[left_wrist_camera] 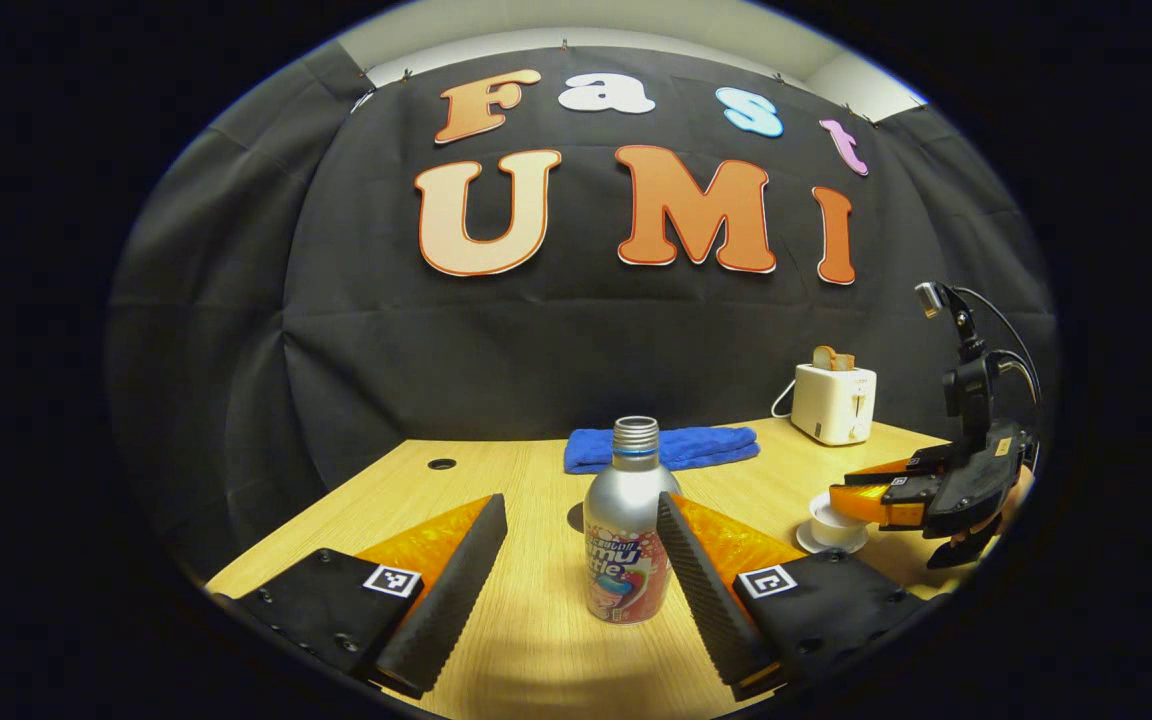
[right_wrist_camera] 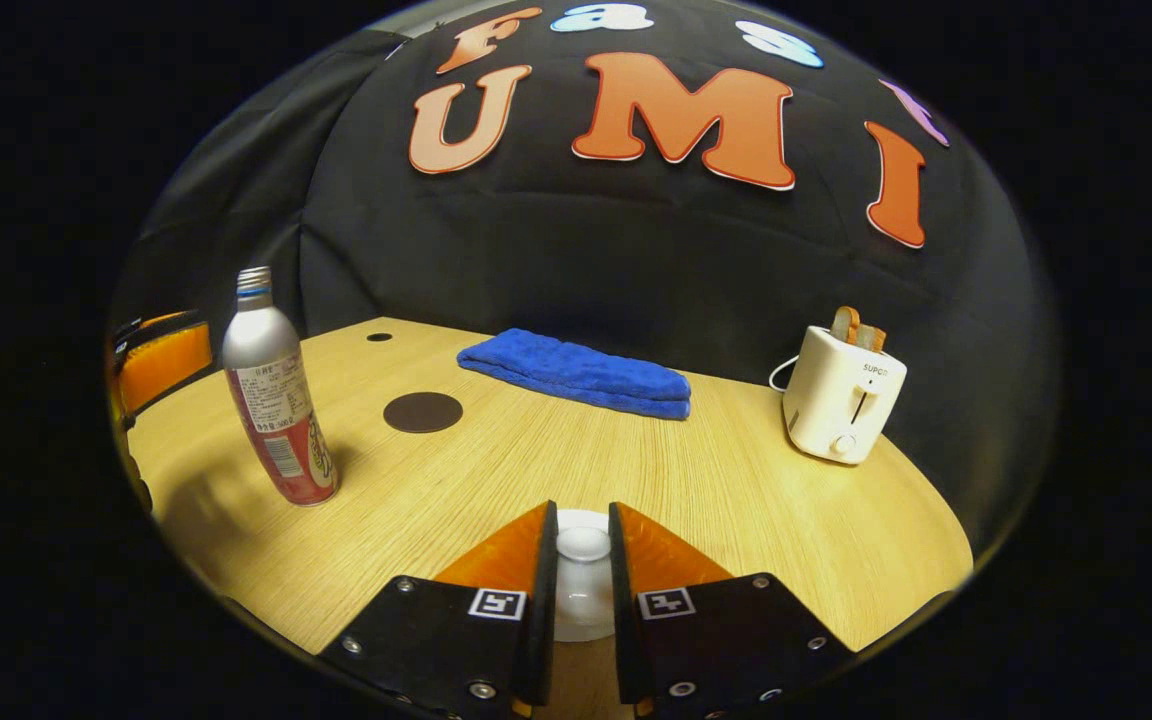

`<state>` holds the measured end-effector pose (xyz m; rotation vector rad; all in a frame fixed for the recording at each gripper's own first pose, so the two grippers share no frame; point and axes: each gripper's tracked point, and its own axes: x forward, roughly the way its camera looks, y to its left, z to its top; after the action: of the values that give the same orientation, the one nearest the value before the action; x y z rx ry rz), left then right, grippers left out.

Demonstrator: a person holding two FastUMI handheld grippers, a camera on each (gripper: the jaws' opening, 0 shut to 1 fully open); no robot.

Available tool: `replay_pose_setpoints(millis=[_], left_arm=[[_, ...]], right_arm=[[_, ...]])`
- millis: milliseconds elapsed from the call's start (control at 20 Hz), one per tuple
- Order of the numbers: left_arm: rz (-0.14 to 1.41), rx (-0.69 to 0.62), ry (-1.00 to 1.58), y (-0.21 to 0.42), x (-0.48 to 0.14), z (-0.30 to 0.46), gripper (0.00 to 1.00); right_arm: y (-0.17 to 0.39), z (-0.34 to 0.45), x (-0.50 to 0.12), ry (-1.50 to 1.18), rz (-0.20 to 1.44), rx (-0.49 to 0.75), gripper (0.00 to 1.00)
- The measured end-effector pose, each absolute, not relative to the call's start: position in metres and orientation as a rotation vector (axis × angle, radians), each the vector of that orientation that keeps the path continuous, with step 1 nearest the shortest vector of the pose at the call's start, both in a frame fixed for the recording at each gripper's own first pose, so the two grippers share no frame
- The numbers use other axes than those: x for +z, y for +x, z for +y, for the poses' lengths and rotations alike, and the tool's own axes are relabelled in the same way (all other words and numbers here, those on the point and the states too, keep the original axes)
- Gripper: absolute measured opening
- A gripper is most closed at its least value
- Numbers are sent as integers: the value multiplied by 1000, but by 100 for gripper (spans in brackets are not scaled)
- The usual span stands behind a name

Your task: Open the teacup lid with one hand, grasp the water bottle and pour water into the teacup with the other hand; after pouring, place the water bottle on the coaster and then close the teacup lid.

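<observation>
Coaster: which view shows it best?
The right gripper view: the coaster lies whole and unobstructed on the table, behind the bottle. In the left gripper view only a dark sliver peeks out from behind the bottle.

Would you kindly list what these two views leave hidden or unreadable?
- Right gripper view: the white teacup body, behind the right gripper fingers closed around the white lid knob; firm contact unclear.
- Left gripper view: the dark round coaster, mostly behind the silver water bottle.
- Either view: whether the bottle holds water.
</observation>
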<state>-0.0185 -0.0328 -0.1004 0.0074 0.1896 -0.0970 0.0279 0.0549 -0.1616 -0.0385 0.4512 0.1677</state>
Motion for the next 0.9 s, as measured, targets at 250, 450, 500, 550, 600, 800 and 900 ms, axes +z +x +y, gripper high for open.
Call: replay_pose_setpoints(millis=[250, 450, 500, 550, 600, 800, 900], left_arm=[[202, -95, 5, -17, -105, -33, 99], [208, -111, -1, -16, -108, -38, 100], [212, -118, -6, -15, -111, -41, 99], [215, -124, -10, -15, -113, -43, 100], [220, -129, -10, -15, -115, -45, 100], [267, -143, -8, -10, -138, -53, 99], [298, -149, -3, -8, -151, -56, 99]], right_arm=[[26, 53, -160, -58, 442, 166, 21], [27, 52, -148, -45, 396, 168, 21], [26, 50, -144, -49, 383, 165, 21], [25, 48, -140, -51, 372, 160, 20], [24, 46, -138, -54, 366, 158, 21], [20, 38, -132, -48, 353, 150, 21], [18, 32, -128, -48, 342, 139, 21]])
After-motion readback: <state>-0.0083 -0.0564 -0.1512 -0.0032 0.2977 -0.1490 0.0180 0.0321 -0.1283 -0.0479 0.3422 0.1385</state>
